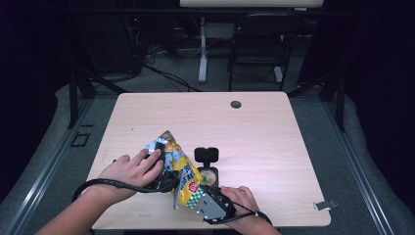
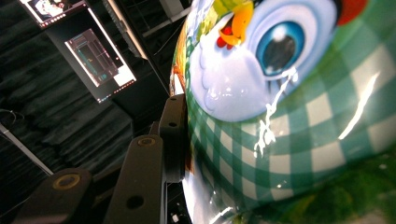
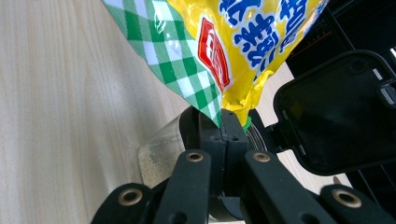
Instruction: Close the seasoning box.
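A yellow snack bag (image 1: 182, 169) with a green check pattern and a cartoon face is held up over the table's near edge. My left gripper (image 1: 165, 171) grips its bulging middle from the left; one black finger (image 2: 173, 135) presses on the foil and the other is hidden behind the bag. My right gripper (image 1: 198, 195) is shut on the bag's lower corner (image 3: 224, 109), jaws tight together. Just behind that corner stands a clear jar (image 3: 156, 156) with pale grains inside, its black flip lid (image 1: 206, 155) standing open.
The light wooden table (image 1: 254, 132) has a round cable hole (image 1: 236, 104) at the back middle. A small metal clip (image 1: 324, 205) lies near the front right corner. A dark chair (image 1: 259, 44) and a table leg stand beyond the far edge.
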A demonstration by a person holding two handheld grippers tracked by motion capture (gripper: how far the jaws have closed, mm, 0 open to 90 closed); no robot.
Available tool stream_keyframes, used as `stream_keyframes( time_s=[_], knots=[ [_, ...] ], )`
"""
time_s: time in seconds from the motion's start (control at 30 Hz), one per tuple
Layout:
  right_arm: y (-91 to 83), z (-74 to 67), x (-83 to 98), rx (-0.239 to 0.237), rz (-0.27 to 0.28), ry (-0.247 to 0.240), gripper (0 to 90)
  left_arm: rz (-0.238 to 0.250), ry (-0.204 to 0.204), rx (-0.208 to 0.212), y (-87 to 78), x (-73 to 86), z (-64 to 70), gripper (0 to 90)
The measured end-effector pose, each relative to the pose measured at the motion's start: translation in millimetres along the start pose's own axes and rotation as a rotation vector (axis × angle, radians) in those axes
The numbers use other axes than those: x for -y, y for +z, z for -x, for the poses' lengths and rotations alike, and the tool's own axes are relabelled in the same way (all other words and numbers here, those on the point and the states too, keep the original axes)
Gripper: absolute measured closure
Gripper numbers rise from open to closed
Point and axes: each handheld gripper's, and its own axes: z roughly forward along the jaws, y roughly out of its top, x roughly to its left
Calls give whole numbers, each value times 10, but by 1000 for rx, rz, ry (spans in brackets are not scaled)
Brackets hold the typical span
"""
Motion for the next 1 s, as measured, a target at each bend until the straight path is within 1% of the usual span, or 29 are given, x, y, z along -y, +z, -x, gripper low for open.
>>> stream_keyframes(
  time_s=[0.13, 0.17, 0.33, 0.47, 0.6, 1.0],
  knots=[
    [-1, 0, 1, 0, 0, 0, 900, 0, 3, -2, -4, 0, -1, 662],
    [-1, 0, 1, 0, 0, 0, 900, 0, 3, 5, -4, 0, -4, 662],
    [2, -3, 1, 3, 3, 2, 900, -1, 1, 7, -7, 0, -2, 662],
    [2, -3, 1, 3, 3, 2, 900, -1, 8, -4, -9, -4, -9, 664],
    [-1, -1, 1, 1, -1, 0, 900, -1, 10, -1, -11, -8, -13, 680],
    [0, -4, 3, 4, 2, 4, 900, -3, 16, -5, -24, -14, -22, 684]
  ],
)
